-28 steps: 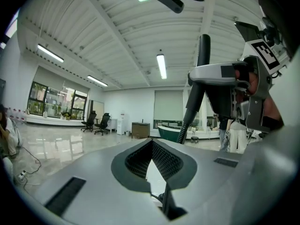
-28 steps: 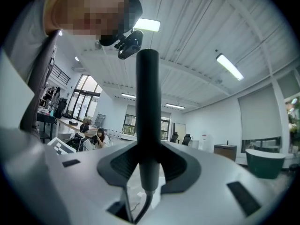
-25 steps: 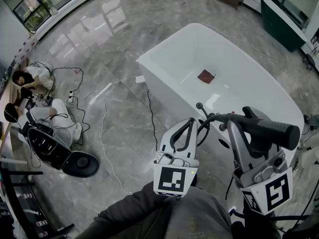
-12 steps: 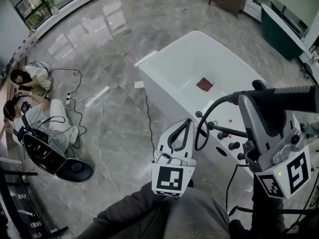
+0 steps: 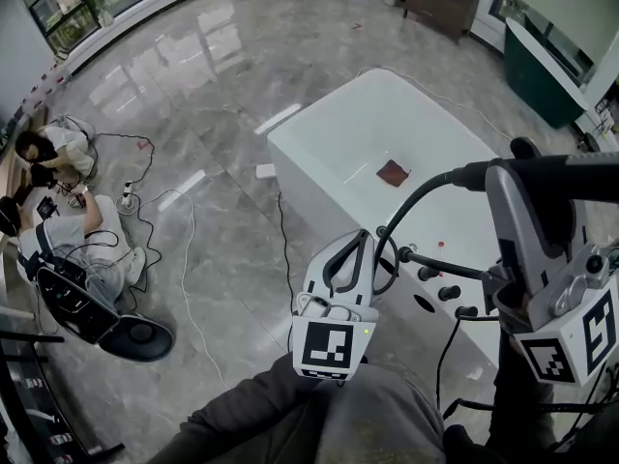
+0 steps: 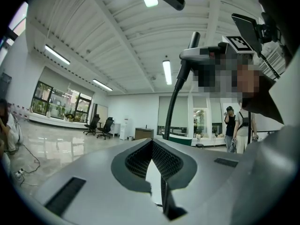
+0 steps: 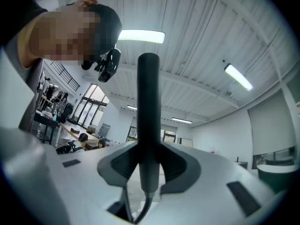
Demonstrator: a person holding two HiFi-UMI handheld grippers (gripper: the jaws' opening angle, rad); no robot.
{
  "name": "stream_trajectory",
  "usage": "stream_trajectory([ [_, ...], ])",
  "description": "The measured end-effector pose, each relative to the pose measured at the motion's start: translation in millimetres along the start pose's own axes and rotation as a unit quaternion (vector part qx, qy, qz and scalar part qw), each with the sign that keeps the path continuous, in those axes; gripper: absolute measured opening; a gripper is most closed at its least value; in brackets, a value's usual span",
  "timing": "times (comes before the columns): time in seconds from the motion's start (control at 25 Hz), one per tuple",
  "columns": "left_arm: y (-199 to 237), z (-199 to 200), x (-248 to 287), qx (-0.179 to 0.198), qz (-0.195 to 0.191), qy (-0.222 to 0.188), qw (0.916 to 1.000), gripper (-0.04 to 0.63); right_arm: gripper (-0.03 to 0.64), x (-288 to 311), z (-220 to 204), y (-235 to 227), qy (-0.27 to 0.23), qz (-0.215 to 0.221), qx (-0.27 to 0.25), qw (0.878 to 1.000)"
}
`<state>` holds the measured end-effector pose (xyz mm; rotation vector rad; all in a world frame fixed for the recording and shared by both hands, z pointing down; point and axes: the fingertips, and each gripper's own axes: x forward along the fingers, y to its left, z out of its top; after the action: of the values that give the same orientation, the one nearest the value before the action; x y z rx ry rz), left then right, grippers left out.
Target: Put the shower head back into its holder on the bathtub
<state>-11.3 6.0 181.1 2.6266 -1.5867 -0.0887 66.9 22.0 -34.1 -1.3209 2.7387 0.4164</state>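
Between the pads of the right gripper point(image 7: 149, 170) stands the black, rod-shaped handle of the shower head point(image 7: 149, 121), clamped firmly with its dark flexible hose point(image 7: 140, 210) dropping out below the jaws. From the head view the shower head point(image 5: 556, 174) lies roughly level, held well above the white free-standing bathtub point(image 5: 319, 158), and the hose point(image 5: 411, 206) arcs down to a cluster of dark fittings point(image 5: 448, 292) on the near rim; which of them is the holder I cannot tell. The left gripper point(image 5: 360, 245) hangs nearby with its jaws drawn together on nothing, just beside the hose loop. To seat the head well, I judge the right hand should keep its squeeze, bring the handle's lower end over the socket, line it up with the socket, and lower it slowly. The loop should stay slack and untwisted, and the left gripper can nudge the hose aside if it crosses the fittings.
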Motion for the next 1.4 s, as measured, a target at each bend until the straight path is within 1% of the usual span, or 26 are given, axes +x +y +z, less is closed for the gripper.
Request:
stream_trajectory([
  [0.24, 12.5, 8.3, 5.5, -0.002, -0.003, -0.013, 0.9999, 0.003, 0.140, 12.4, 46.3, 3.3, -0.036, 0.001, -0.033, 0.999],
  [0.4, 11.7, 11.8, 8.8, -0.003, -0.009, -0.021, 0.9997, 0.003, 0.140, 11.5, 84.1, -0.8, -0.065, 0.001, -0.062, 0.996],
  [0.48, 10.5, 11.9, 9.1, -0.004, -0.014, -0.021, 0.9997, 0.003, 0.140, 11.9, 90.3, -2.9, -0.067, -0.001, -0.069, 0.995],
  [0.84, 8.7, 12.6, 6.2, -0.022, -0.020, -0.021, 0.9993, 0.003, 0.140, 16.2, 58.6, -15.5, -0.035, -0.016, -0.047, 0.998],
  [1.12, 15.2, 1.8, 7.3, -0.022, -0.016, -0.005, 0.9996, 0.003, 0.140, 19.3, 37.1, -25.6, -0.012, -0.027, -0.032, 0.999],
  [1.4, 20.3, -9.5, 10.0, -0.022, -0.017, 0.009, 0.9996, 0.003, 0.140, 23.3, 25.1, -37.7, 0.005, -0.038, -0.022, 0.999],
])
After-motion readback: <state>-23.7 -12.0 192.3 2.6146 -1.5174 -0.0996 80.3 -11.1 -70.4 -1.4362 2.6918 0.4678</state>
